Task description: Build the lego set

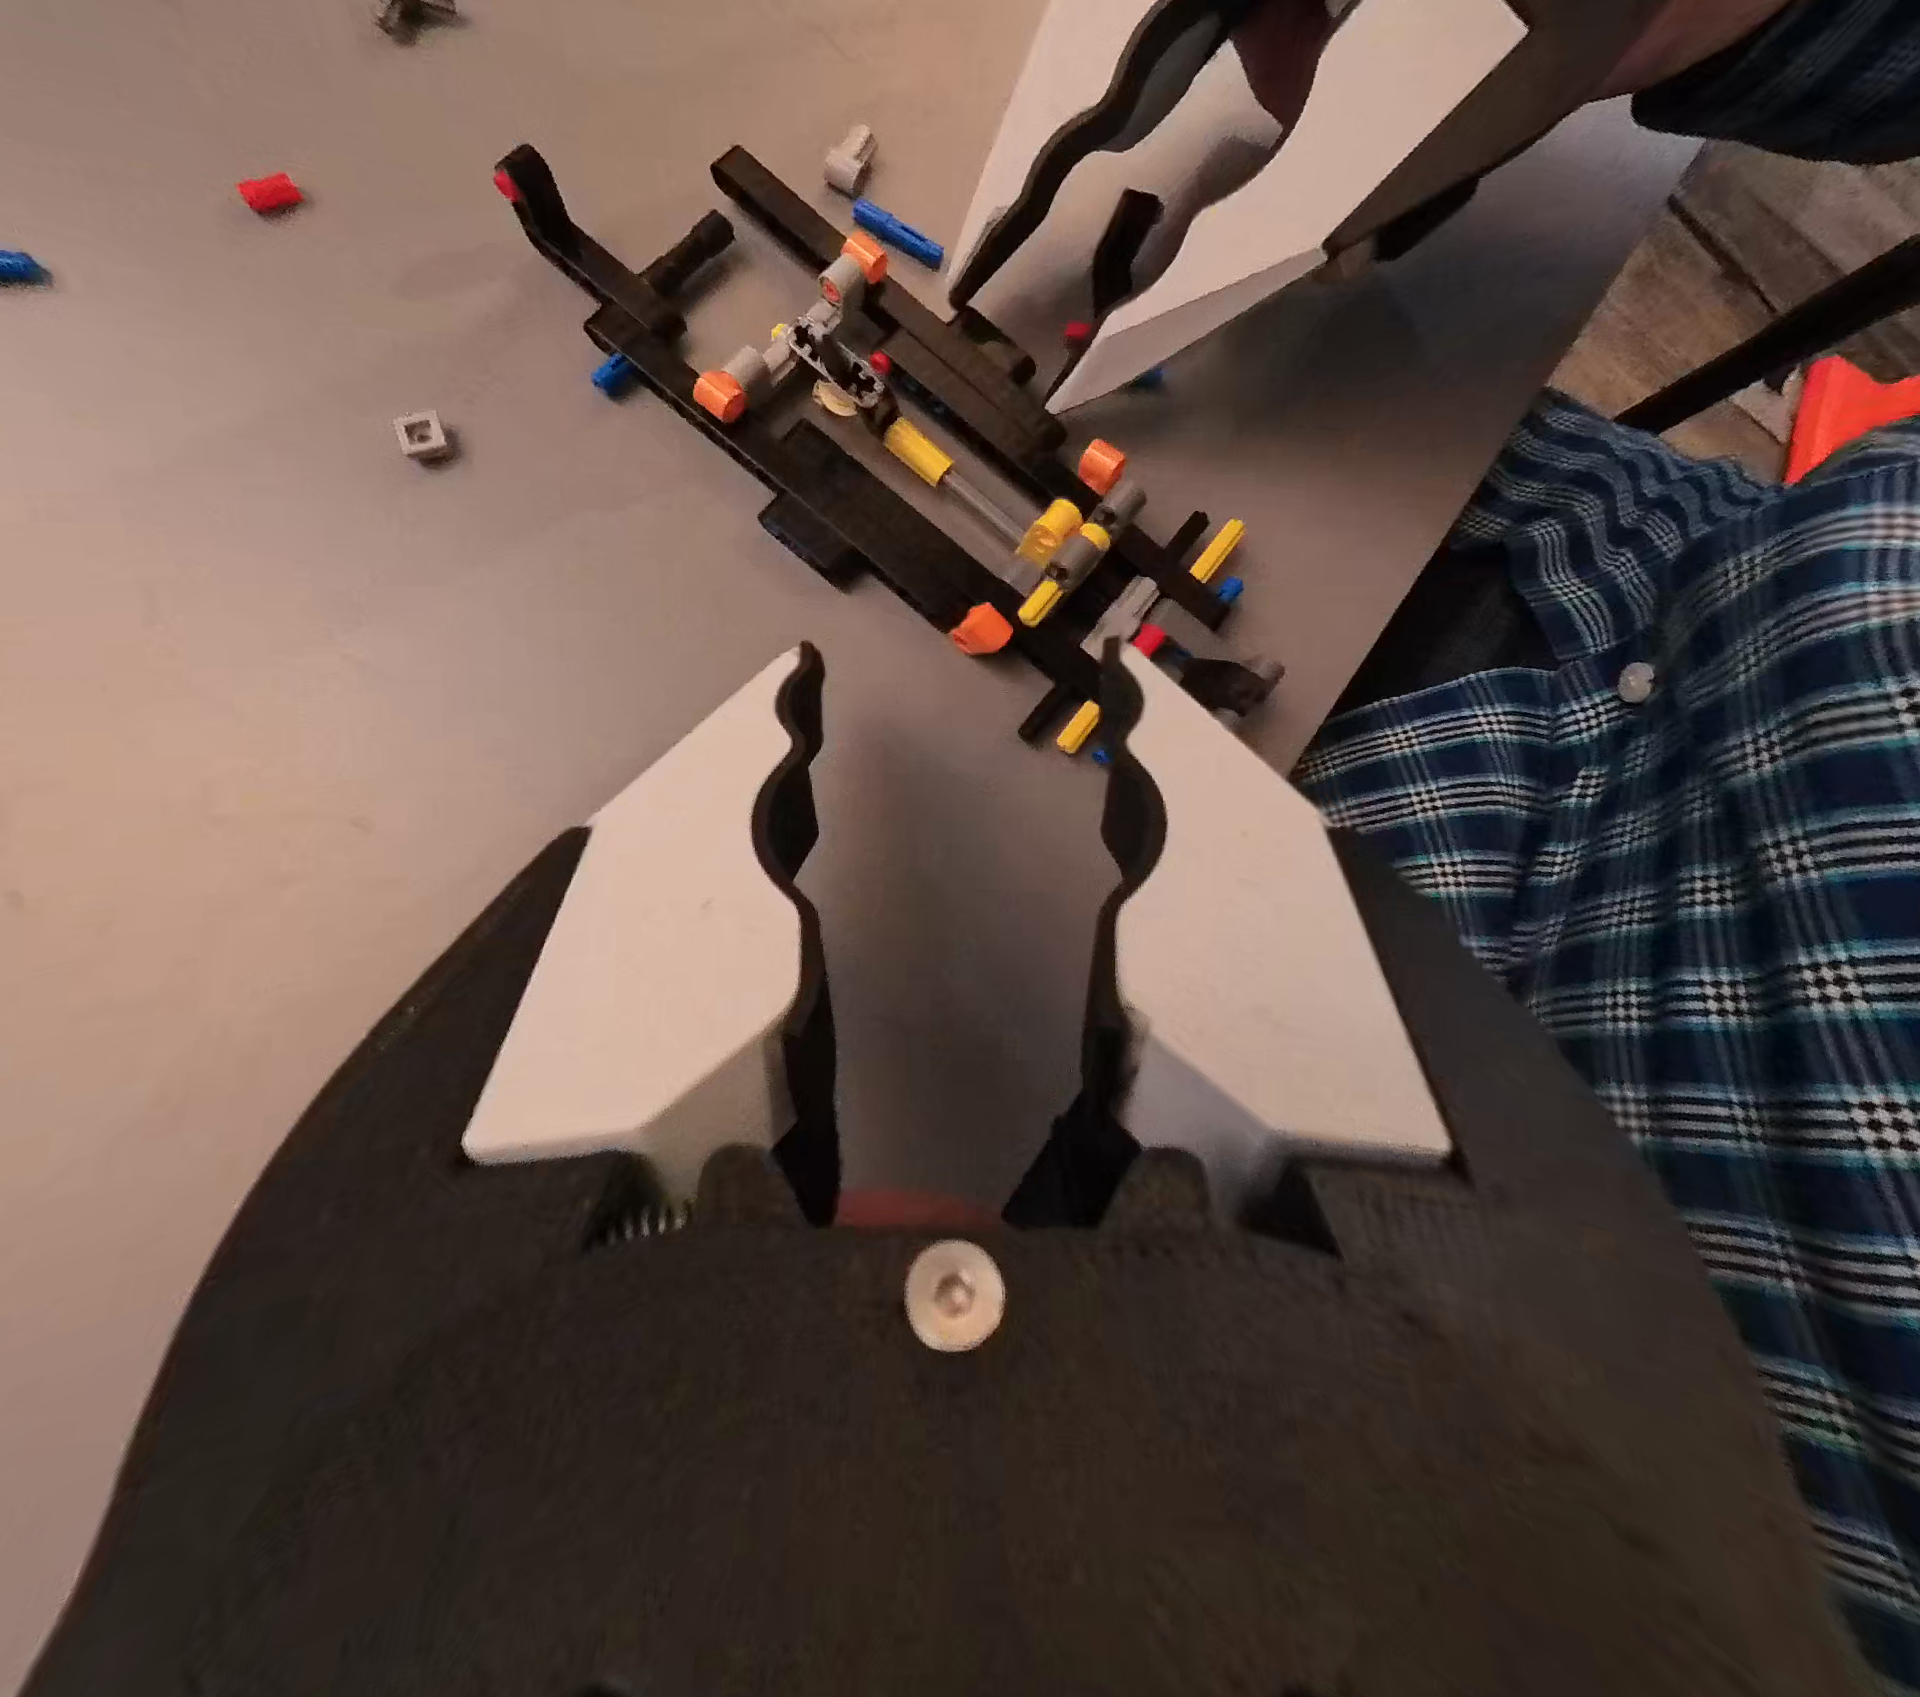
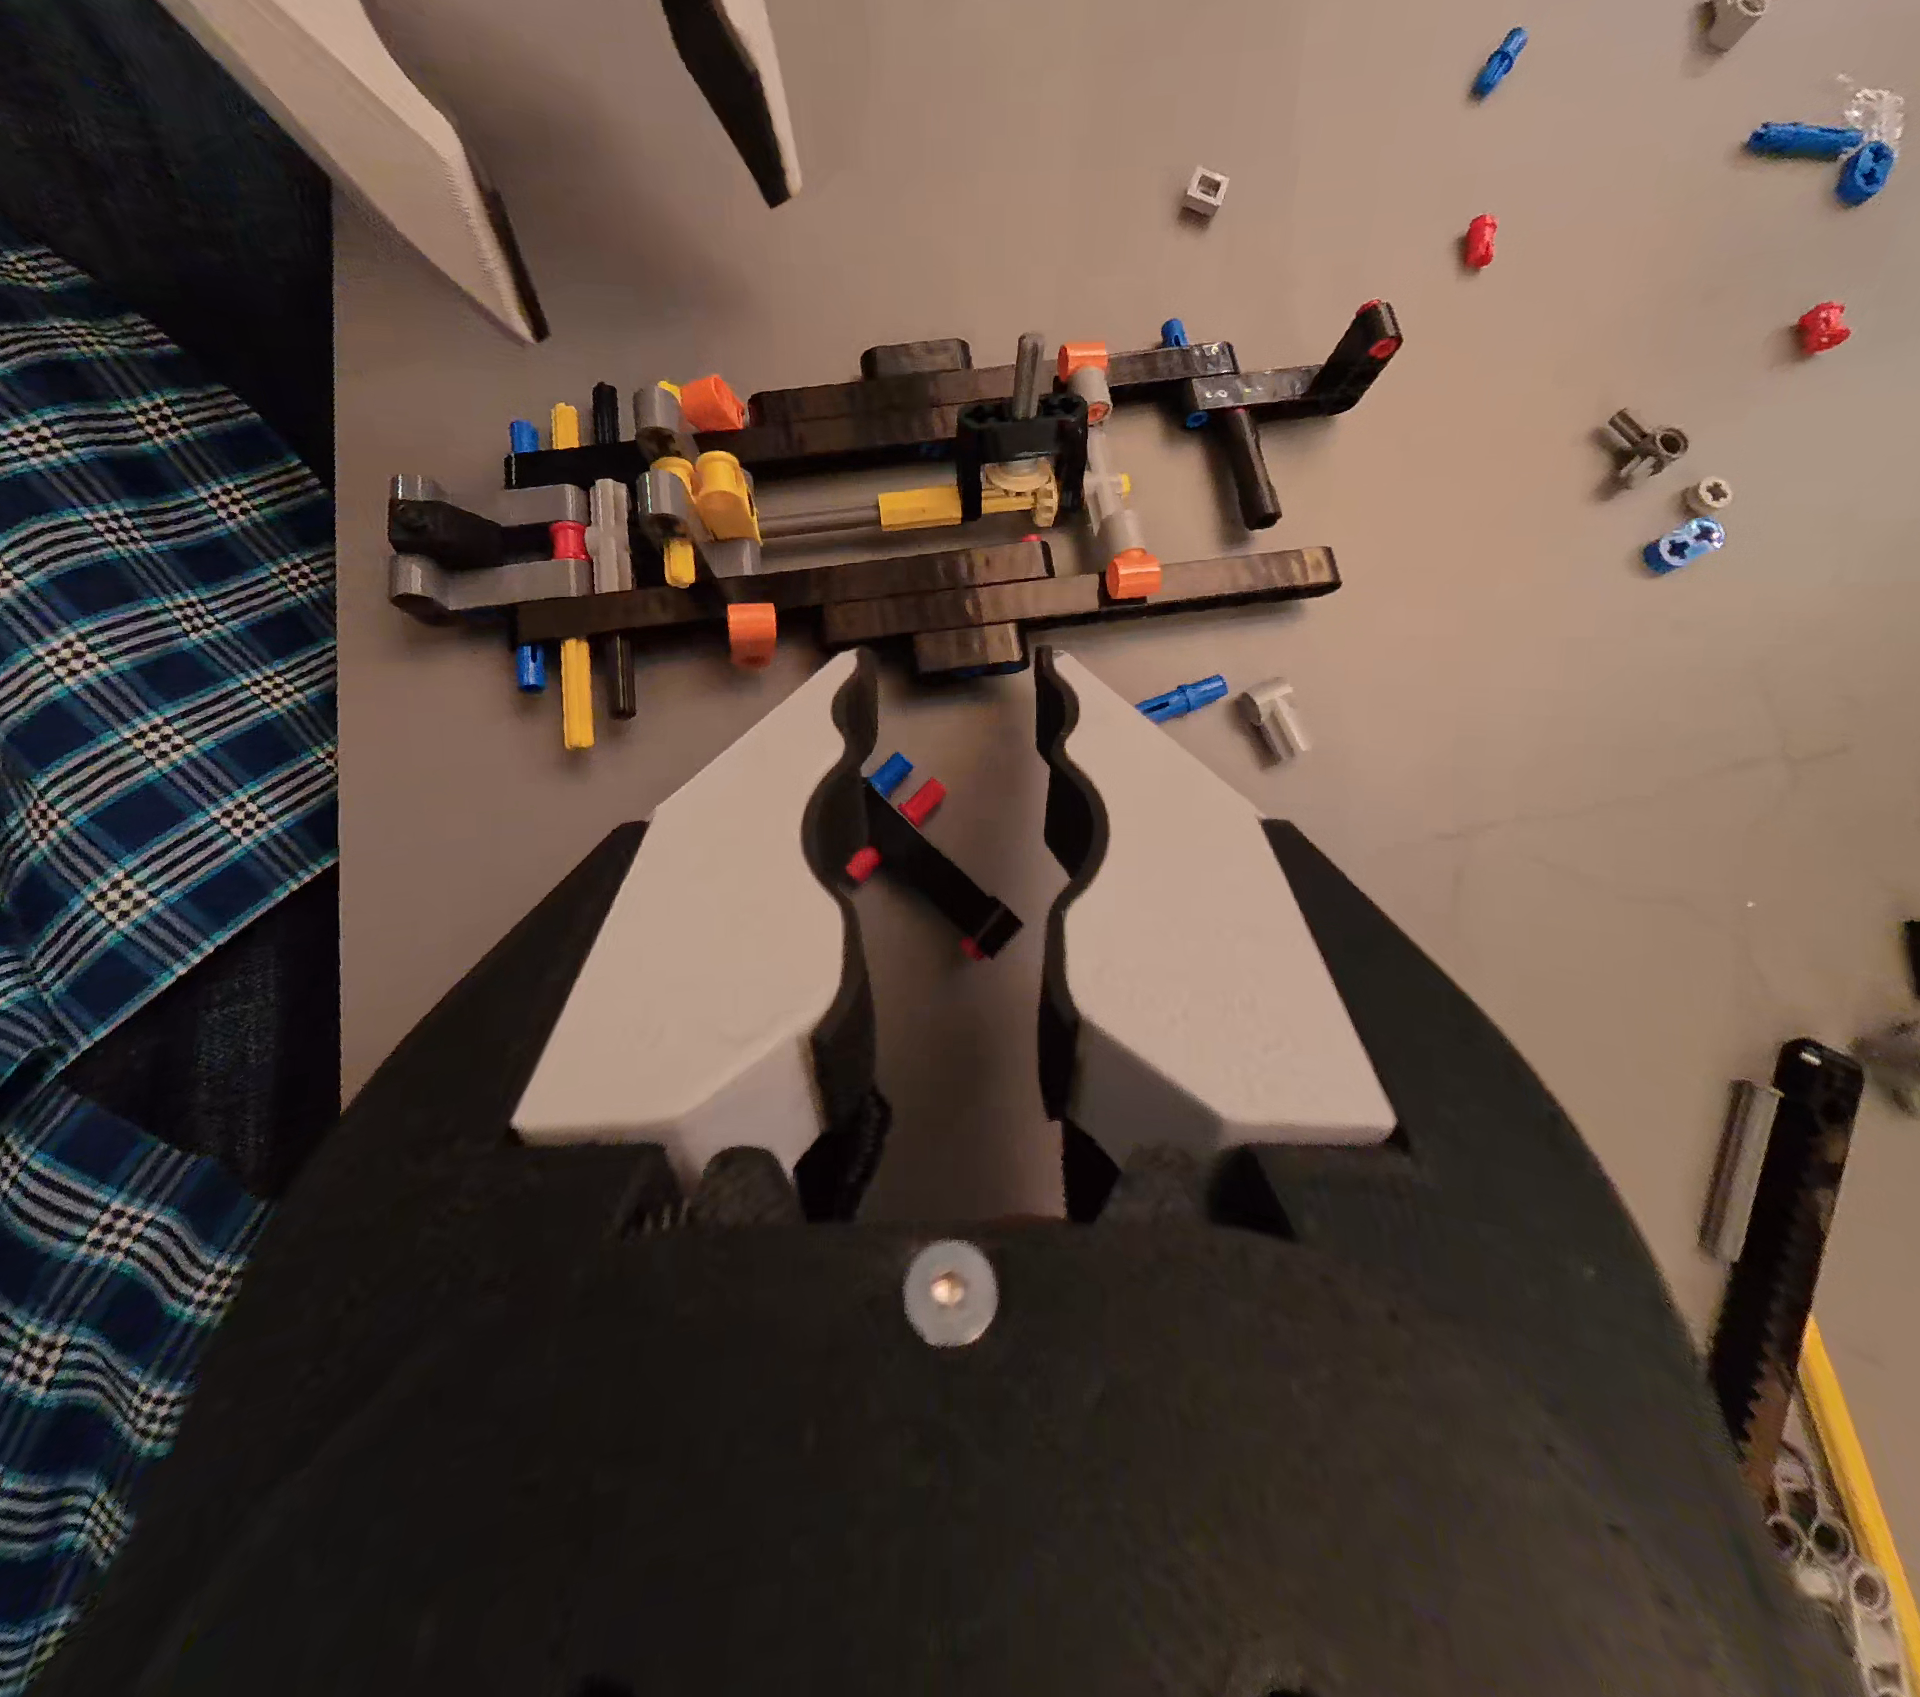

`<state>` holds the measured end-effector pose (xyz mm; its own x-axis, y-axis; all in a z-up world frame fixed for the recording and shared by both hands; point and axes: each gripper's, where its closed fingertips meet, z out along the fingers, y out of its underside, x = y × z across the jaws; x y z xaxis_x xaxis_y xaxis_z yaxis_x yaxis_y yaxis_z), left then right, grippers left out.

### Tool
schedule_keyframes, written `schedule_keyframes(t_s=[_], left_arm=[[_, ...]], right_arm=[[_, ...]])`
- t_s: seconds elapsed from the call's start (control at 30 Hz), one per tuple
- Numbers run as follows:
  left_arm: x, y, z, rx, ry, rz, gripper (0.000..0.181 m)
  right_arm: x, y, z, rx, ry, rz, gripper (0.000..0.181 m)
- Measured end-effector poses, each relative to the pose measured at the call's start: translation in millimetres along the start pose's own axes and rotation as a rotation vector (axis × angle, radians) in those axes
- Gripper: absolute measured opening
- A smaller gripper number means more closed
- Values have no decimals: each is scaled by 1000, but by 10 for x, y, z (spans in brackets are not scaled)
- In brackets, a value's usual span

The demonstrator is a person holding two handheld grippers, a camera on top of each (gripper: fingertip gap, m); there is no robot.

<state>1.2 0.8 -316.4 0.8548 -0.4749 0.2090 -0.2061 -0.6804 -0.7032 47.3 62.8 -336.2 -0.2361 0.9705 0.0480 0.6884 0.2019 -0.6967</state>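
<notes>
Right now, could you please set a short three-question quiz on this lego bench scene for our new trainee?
1. True or false: the left gripper is shut on the lego assembly.
2. Which piece lies between the fingers of the right gripper? A) short black beam with red and blue pins B) yellow axle C) grey square brick
3. What colour are the round bushes at the assembly's corners?

Key: 1 false, its jaws are open and empty; 2 A; 3 orange.

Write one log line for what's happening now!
left gripper: open, empty | right gripper: open, over small black piece | lego frame: on table
</notes>
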Motion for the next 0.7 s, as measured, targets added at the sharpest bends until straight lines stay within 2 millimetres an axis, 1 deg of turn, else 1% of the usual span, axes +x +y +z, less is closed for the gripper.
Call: schedule_keyframes(t_s=[0.1, 0.17, 0.33, 0.53, 0.7], left_arm=[[-23, 16, 74, -25, -15, 37, 53], [-3, 35, 129, -41, -14, 65, 53], [47, 100, 226, -70, -3, 87, 53], [27, 99, 235, -61, 3, 65, 53], [56, 77, 239, -41, 42, 20, 52]], right_arm=[[6, -1, 11, 0, 2, -12, 24], [8, 6, 14, 0, 1, -14, 21], [-1, 13, 26, 3, -6, -18, 21], [5, -11, 16, 26, -8, -21, 20], [22, -11, 4, 38, -3, -23, 20]])
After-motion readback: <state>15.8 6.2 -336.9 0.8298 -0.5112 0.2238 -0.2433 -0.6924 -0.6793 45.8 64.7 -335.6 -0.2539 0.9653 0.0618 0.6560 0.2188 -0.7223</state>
